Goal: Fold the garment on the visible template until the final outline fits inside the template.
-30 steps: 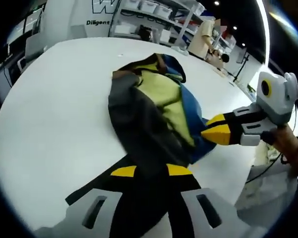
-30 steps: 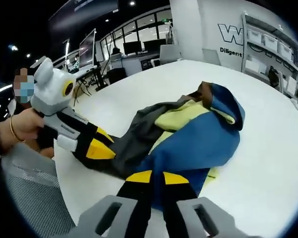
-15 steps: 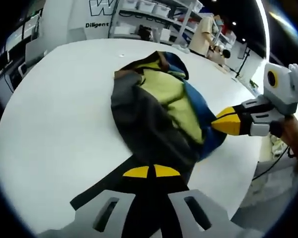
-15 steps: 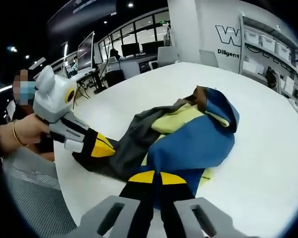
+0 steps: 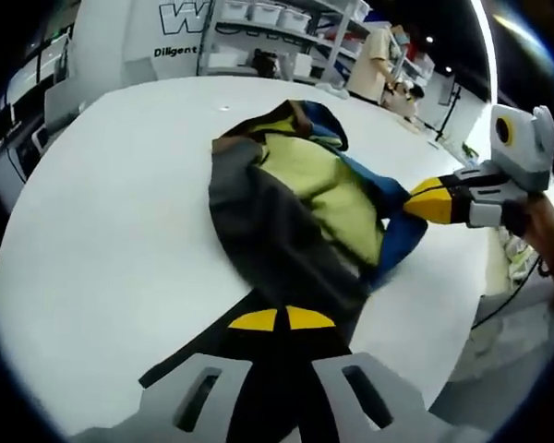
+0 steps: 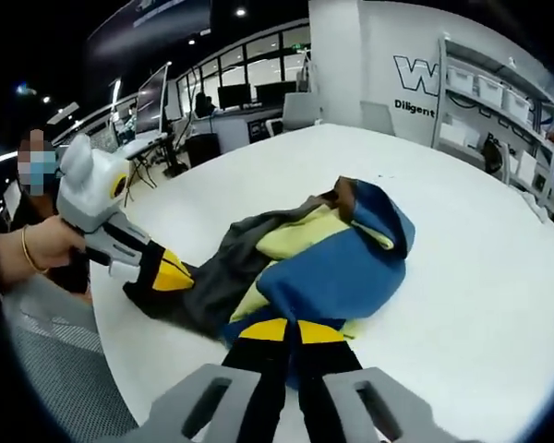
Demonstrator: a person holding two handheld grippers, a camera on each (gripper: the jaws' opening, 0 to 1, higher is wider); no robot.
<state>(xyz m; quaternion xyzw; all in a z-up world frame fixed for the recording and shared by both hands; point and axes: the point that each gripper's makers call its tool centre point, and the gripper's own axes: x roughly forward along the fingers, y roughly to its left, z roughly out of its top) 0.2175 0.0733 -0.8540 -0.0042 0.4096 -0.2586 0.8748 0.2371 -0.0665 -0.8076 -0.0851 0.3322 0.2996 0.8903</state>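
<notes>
One crumpled garment point(image 5: 300, 208) in grey, yellow and blue is lying on the white tabletop point(image 5: 111, 231). Both tools are gripping it: the left tool point(image 5: 277, 320) is pinching the grey edge, the right tool point(image 6: 286, 330) the blue edge.

The jaws hide the near hem of the garment point(image 5: 286, 221); wall lettering point(image 6: 415, 78) at one o'clock is cut off.

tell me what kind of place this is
Probably a lab or open-plan office workspace: a large white table holding a garment, metal shelving with storage bins along a lettered wall, and desks with monitors behind.
</notes>
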